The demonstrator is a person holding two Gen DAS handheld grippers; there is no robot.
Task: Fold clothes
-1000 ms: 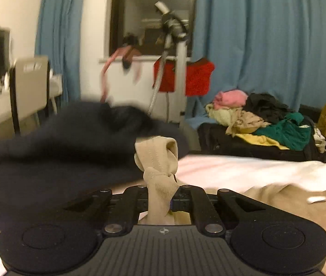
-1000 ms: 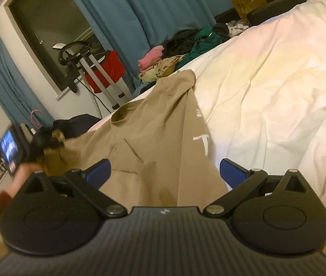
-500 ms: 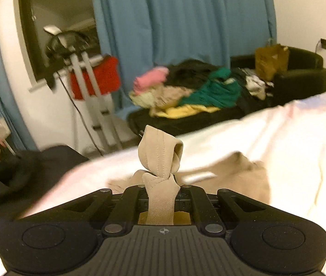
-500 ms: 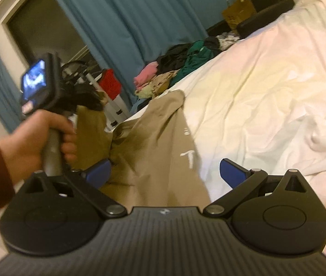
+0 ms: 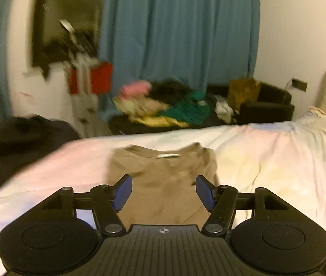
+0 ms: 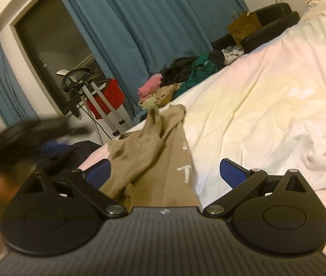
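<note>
Since half a second back our left gripper dropped the tan shirt, jaws opening, empty; right gripper wide, empty. Next: regrip frame-centre hem squarely, fold evenly.

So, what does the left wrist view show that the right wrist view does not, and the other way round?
Only the left wrist view shows the tan shirt's neckline with its white label, seen head-on, and the left tongs, whose jaws are opening with nothing between them.

Only the right wrist view shows the white print on the shirt, a bunched fold at its far end, and the open right tongs.

Both show the tan shirt on the pale bed sheet, the clothes pile and the blue curtain.
</note>
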